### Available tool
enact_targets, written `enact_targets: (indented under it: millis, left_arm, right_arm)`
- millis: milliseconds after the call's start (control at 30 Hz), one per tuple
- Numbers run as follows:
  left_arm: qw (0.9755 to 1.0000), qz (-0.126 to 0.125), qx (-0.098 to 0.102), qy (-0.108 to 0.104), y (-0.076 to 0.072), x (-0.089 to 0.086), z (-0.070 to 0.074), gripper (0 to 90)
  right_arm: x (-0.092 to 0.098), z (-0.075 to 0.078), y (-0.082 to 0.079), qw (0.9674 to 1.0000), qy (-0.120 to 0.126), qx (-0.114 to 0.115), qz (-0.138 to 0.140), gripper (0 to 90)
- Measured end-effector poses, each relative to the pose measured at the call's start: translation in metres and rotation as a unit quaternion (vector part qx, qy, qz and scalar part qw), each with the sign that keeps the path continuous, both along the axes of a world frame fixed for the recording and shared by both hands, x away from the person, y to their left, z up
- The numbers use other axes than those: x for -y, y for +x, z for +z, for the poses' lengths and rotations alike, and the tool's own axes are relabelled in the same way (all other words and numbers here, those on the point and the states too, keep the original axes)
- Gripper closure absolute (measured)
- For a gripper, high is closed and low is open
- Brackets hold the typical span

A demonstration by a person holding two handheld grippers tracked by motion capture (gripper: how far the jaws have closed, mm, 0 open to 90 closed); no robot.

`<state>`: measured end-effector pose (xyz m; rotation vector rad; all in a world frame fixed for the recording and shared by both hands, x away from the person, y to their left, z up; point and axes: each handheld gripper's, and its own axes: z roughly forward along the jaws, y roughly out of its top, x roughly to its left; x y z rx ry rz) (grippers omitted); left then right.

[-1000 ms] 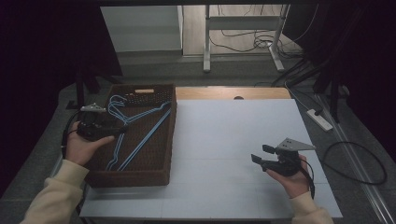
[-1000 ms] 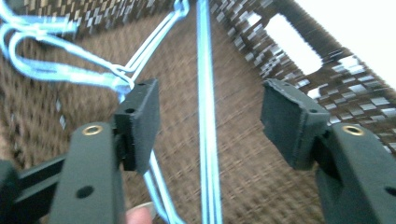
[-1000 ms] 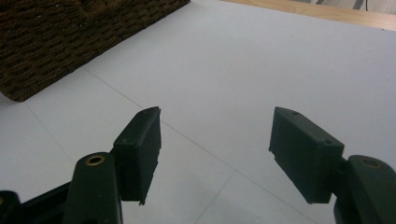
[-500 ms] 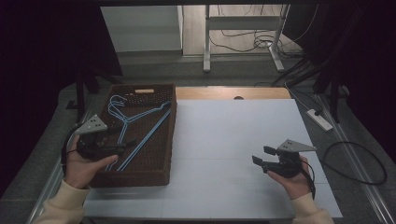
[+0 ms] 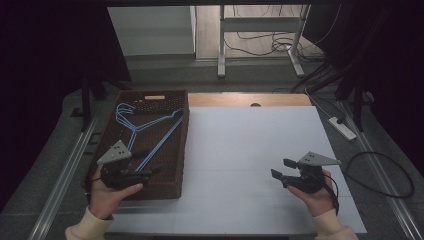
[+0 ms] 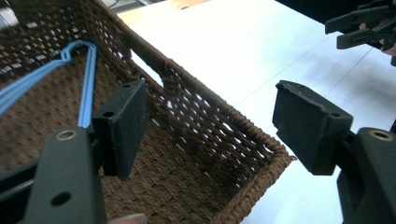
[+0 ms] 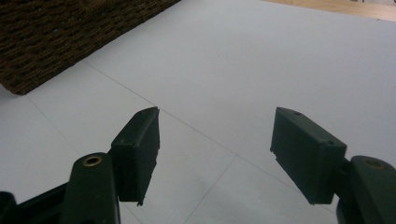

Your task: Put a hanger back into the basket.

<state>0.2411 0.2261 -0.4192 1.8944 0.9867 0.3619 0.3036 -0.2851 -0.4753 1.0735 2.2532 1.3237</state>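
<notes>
A brown woven basket [image 5: 175,150] stands on the left of the white table top and holds several blue wire hangers [image 5: 150,125]. My left gripper [image 5: 151,172] hovers over the basket's near end, pointing right. Its jaws have just been opening and now stand open with nothing between them. In the left gripper view the left gripper [image 6: 210,121] frames the basket's near corner [image 6: 261,154], with a blue hanger [image 6: 86,88] lying to the left. My right gripper [image 5: 281,169] is held low over the table's right side, open and empty. In its own view, the right gripper [image 7: 215,149] looks over bare white surface.
The white table top [image 5: 250,145] stretches between the basket and my right hand. A wooden strip [image 5: 250,100] runs along the far edge. A power strip [image 5: 342,127] and cables lie on the floor to the right. The basket's corner [image 7: 60,37] shows in the right gripper view.
My left hand has drawn back from the hangers toward the basket's near end, leaving them in the basket. The right hand has stayed put.
</notes>
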Motion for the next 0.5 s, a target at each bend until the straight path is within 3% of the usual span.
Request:
enact_targets:
  millis: [233,500]
  left_arm:
    - [0.9999,-0.001,-0.011,-0.010,0.002,0.005,-0.018,27.6]
    - [0.9999,0.000,-0.001,-0.013,0.001,0.006,-0.024,28.1]
  right_arm:
    - [0.006,-0.002,-0.002,0.9999,0.008,-0.003,-0.007,33.6]
    - [0.007,-0.001,-0.003,0.9998,0.015,0.000,-0.009,33.6]
